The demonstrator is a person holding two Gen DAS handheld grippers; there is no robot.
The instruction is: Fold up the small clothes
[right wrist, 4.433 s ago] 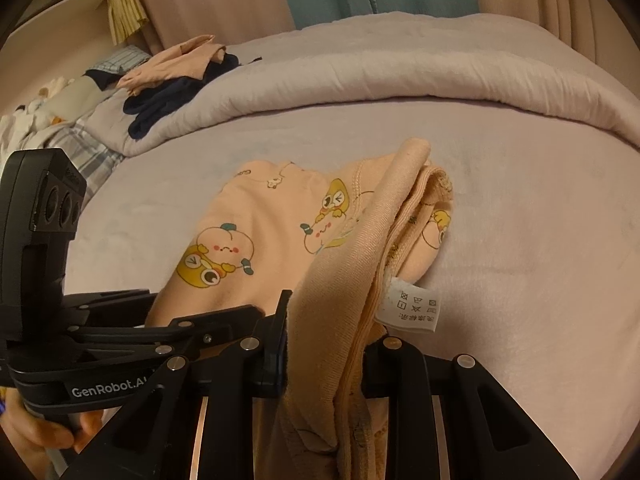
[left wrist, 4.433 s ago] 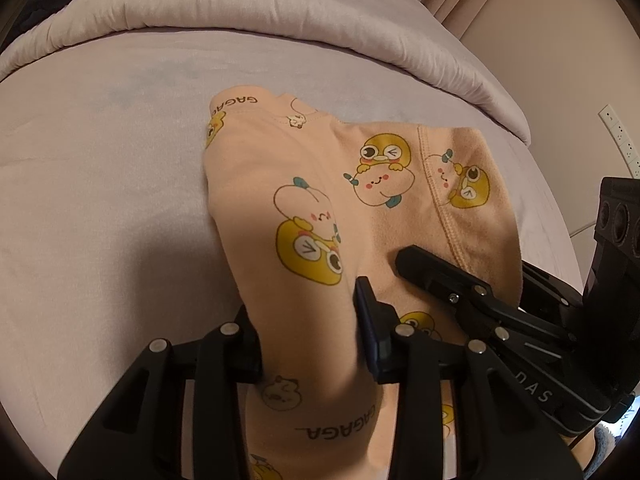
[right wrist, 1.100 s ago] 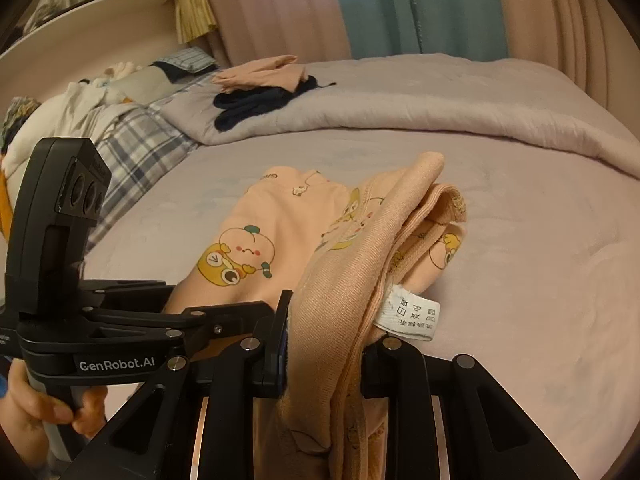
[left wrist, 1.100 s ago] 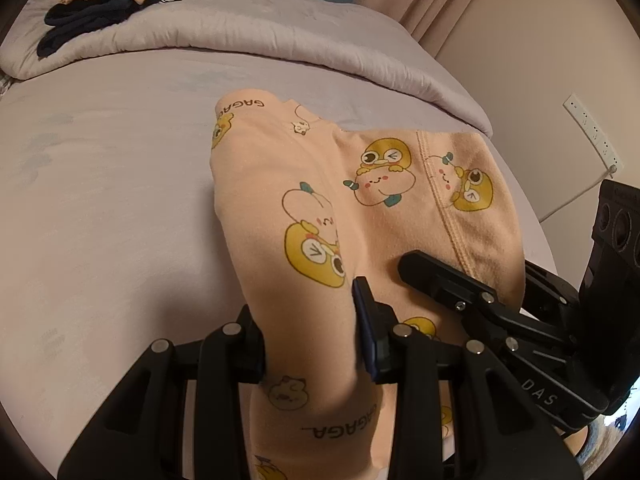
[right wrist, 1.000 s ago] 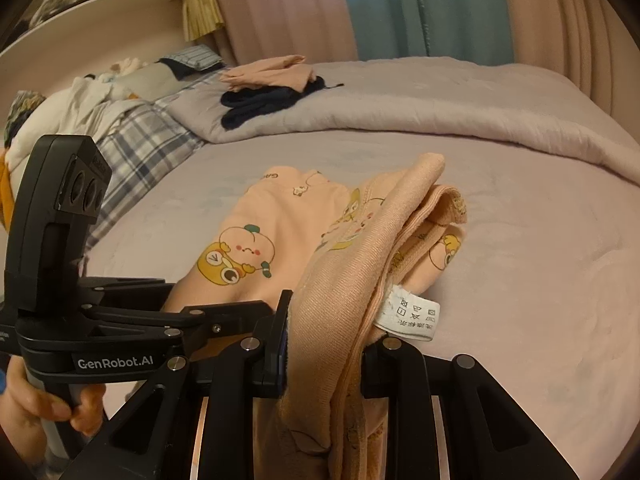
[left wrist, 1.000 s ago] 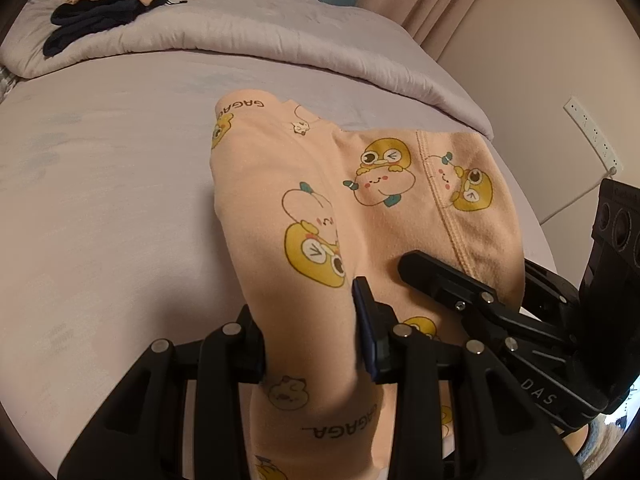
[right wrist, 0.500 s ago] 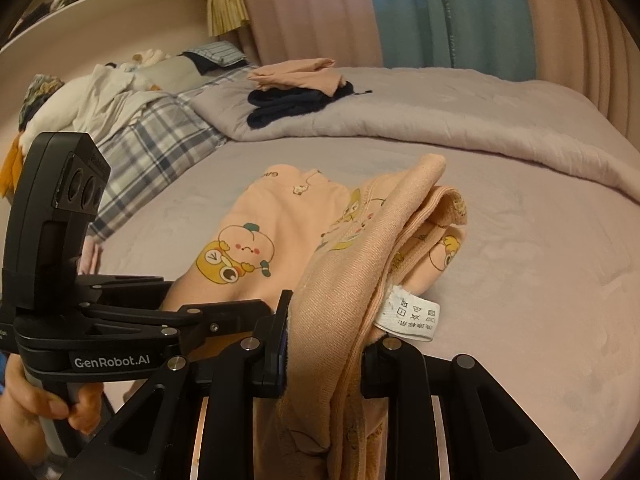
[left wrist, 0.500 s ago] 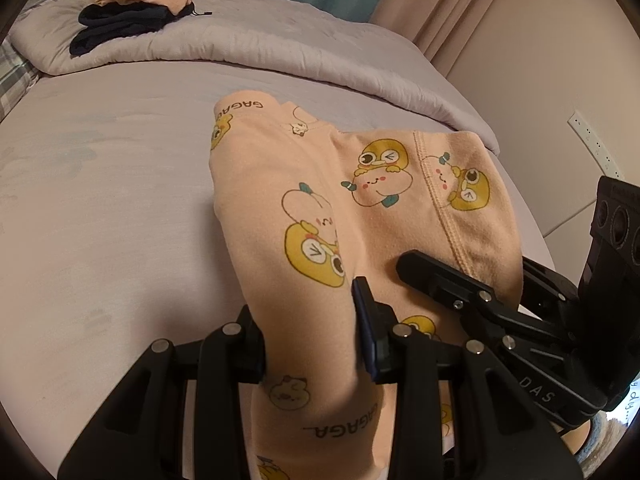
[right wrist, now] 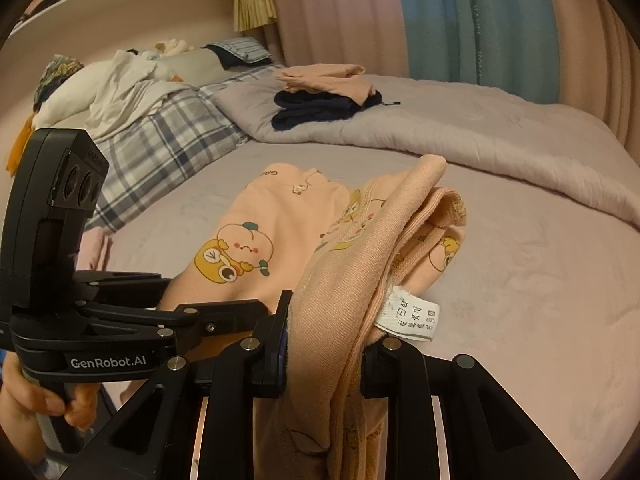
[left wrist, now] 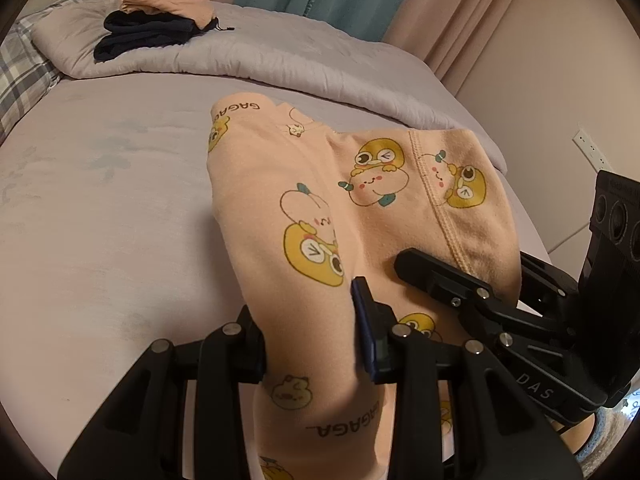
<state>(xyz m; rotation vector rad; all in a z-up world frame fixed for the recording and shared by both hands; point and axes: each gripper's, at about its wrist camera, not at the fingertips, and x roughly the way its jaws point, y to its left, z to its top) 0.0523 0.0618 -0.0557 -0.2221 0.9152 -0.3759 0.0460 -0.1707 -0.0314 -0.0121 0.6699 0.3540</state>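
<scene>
- the peach garment (left wrist: 304,208) with yellow cartoon prints lies part folded on the lilac bed sheet (left wrist: 100,208), its near end lifted off the bed between the two tools.
- the left gripper (left wrist: 310,332) is clenched on a bunched fold of the garment; the cloth fills the gap between its black fingers (left wrist: 366,320).
- the right gripper (right wrist: 324,344) is likewise clamped on a thick, layered edge of the same garment, just beside the left one.
- a white care label (right wrist: 410,316) hangs out of the folded edge, next to the right gripper's finger.
- a hand (right wrist: 44,396) grips the handle of the left gripper, low in the right wrist view.
- further back, a peach and a dark piece of clothing (right wrist: 324,98) sit stacked on the rolled quilt (right wrist: 460,132).
</scene>
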